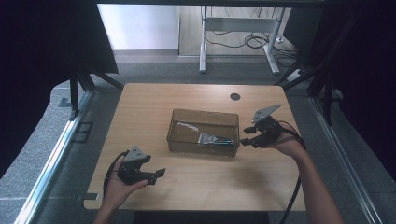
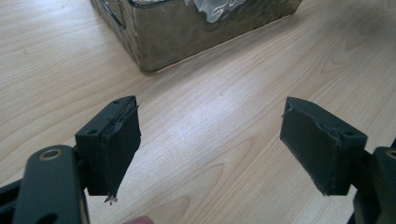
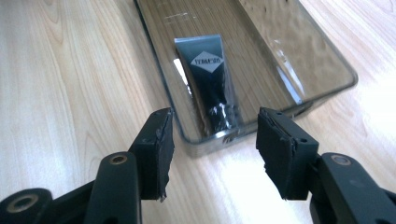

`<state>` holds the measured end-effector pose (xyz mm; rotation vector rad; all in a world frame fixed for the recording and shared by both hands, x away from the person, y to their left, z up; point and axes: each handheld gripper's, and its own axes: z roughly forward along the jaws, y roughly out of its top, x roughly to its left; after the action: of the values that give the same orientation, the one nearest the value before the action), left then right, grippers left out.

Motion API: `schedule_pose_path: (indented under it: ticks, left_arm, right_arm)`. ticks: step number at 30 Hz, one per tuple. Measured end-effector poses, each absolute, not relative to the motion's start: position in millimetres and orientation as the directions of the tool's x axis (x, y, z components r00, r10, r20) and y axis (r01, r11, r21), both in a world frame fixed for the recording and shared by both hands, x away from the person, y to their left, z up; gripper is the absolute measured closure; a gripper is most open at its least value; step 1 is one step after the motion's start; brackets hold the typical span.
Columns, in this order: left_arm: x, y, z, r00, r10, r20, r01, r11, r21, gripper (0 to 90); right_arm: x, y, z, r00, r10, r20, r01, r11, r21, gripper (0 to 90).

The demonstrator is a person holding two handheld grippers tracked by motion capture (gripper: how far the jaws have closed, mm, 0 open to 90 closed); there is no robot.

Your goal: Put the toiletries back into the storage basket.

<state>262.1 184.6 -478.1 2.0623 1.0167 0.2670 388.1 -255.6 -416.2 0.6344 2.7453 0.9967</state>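
A smoky clear plastic bin [image 1: 201,148] stands at the middle of the wooden table. A dark tube [image 1: 215,139] with a diamond label lies flat in it, toward its right end. My right gripper [image 1: 245,136] hovers just outside that end, open, with nothing between its jaws. In the right gripper view the tube [image 3: 208,79] lies straight ahead of the right gripper [image 3: 215,149], behind the bin's near wall [image 3: 196,144]. My left gripper [image 1: 158,176] rests low at the front left, open and empty. In the left gripper view, the left gripper [image 2: 210,144] faces the bin's corner [image 2: 149,51].
A round cable hole [image 1: 235,96] sits in the table's far right part. Bare wood [image 1: 140,116] surrounds the bin on all sides. Beyond the far edge stand the white legs of another desk [image 1: 203,46] with cables on the floor. Dark frame bars [image 1: 74,95] flank the table.
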Motion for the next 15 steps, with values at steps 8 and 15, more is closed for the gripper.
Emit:
schedule_pose_path:
  ticks: [8,15]
  left_arm:
    - [263,182,-481,0.657,0.739,-0.149,0.573,-0.362,0.735,20.5]
    - [263,181,-481,0.656,0.74,-0.15,0.577,-0.363,0.731,20.4]
  right_arm:
    - [364,-284,-436,-0.872,0.489,0.023,0.368,0.624,0.69,46.0]
    - [344,-299,-459,-0.846,0.531,0.047,0.394,0.564,0.726,45.8]
